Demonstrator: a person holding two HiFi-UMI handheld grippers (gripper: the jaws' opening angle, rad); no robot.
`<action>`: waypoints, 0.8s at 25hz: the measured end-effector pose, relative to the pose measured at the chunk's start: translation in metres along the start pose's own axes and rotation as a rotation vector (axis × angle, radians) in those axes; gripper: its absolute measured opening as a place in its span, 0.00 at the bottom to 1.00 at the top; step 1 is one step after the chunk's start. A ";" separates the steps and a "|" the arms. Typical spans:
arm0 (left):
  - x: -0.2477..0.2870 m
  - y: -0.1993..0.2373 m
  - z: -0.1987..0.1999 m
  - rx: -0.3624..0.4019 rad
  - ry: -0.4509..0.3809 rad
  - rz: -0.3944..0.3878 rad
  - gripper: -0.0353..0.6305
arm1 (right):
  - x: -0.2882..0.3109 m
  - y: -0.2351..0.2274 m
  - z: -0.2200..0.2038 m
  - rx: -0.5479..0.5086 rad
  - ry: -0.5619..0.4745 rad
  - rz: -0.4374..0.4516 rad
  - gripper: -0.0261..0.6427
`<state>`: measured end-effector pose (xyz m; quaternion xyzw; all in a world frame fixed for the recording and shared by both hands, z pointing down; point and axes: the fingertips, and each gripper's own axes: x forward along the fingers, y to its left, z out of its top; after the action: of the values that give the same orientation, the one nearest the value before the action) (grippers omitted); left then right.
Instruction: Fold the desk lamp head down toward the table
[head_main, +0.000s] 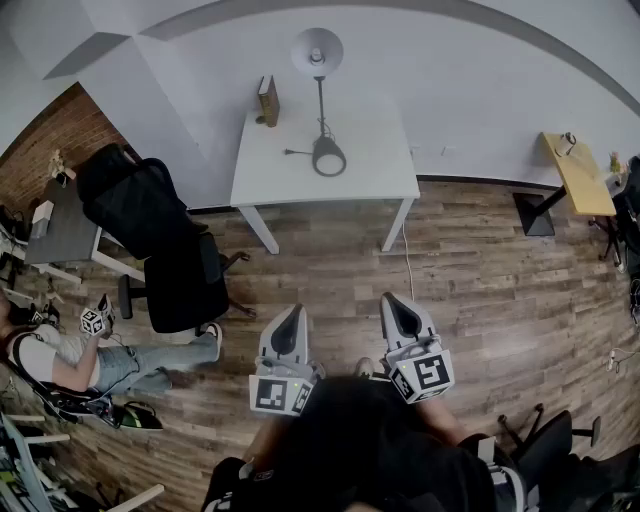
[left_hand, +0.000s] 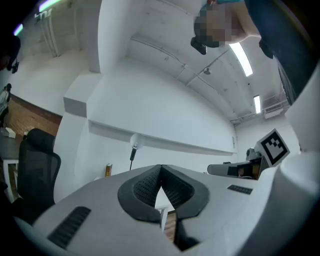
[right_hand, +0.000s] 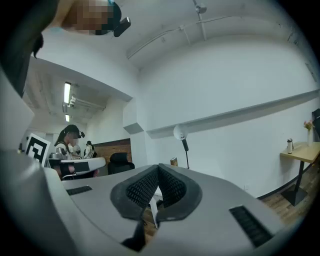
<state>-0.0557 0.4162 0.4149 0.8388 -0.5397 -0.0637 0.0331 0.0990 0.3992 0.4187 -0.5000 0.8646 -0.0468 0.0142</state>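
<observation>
White rectangular table (head_main: 275, 175), set against the white wall, is carrying the task's thing: the slim desk lamp (head_main: 321, 105) with its round dark base (head_main: 328, 157) and pale cone-shaped head (head_main: 317, 50). The head is standing high above the base, not yet folded. We are holding the grey plastic left gripper (head_main: 290, 318) and the matching grey right gripper (head_main: 400, 305) level over the wood-plank floor, well apart from the table. Each gripper's own view is showing its ribbed black pads pressed together with nothing between them. We are judging the step in hand to be the approach. To do it well, we are planning to come straight in at the table's front edge, keeping clear of the black office chair (head_main: 165, 250) on the left, and to be spreading the jaws only once near the lamp. One gripper should probably be steadying the base or lower stem while the other is easing the head down slowly, since the stem looks slender and the base could slide or tip. The small brown book-like block (head_main: 267, 100) standing near the lamp is wanting a wide berth. Where the stem hinges is too small to tell from here.
</observation>
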 end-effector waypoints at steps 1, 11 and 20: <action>0.001 0.000 0.001 0.000 -0.001 0.000 0.09 | 0.001 0.000 0.000 0.000 0.001 0.001 0.06; 0.006 0.001 -0.001 -0.002 0.003 -0.012 0.09 | 0.004 0.003 0.001 -0.008 -0.003 0.007 0.06; 0.016 -0.012 -0.006 -0.005 0.014 -0.012 0.09 | -0.001 -0.010 0.005 0.017 -0.023 0.016 0.06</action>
<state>-0.0373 0.4069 0.4180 0.8423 -0.5343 -0.0595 0.0383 0.1088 0.3944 0.4147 -0.4936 0.8679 -0.0485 0.0287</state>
